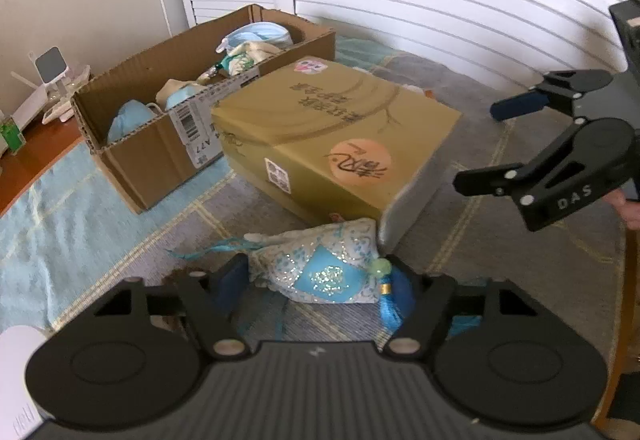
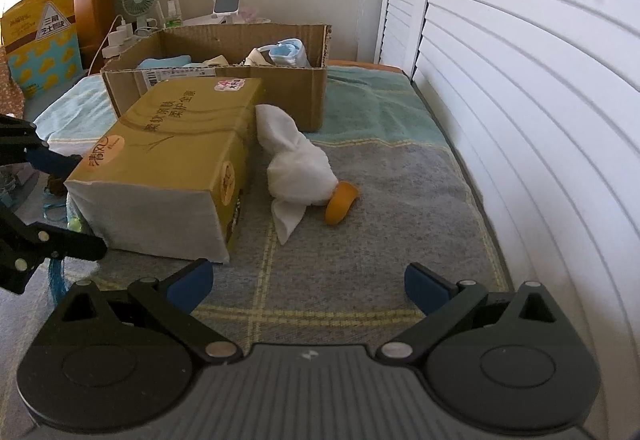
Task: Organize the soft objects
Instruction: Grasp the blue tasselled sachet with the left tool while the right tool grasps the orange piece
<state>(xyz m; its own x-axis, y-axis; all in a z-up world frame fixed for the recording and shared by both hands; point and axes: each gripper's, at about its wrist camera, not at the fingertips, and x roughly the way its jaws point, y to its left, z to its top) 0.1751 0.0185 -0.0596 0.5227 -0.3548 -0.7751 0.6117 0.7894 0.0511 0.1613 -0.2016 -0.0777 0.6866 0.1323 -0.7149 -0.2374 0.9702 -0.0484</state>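
A blue and white glittery sachet pouch [image 1: 320, 268] with a green bead and blue tassel lies on the bed cover between the fingers of my left gripper [image 1: 320, 276]; the jaws look open around it. An open cardboard box [image 1: 160, 144] holds masks and other soft items; it also shows in the right wrist view [image 2: 280, 96]. My right gripper [image 2: 308, 284] is open and empty above the cover, and shows in the left wrist view [image 1: 480, 144]. A white cloth duck toy [image 2: 296, 168] with an orange beak lies beside the yellow tissue pack [image 2: 168, 164].
The yellow tissue pack [image 1: 320, 128] lies between the cardboard box and the pouch. White louvred doors [image 2: 520, 80] run along the right. A bedside surface [image 2: 160, 20] holds a fan, chargers and bottles. A yellow duck-print bag [image 2: 40, 48] stands at the left.
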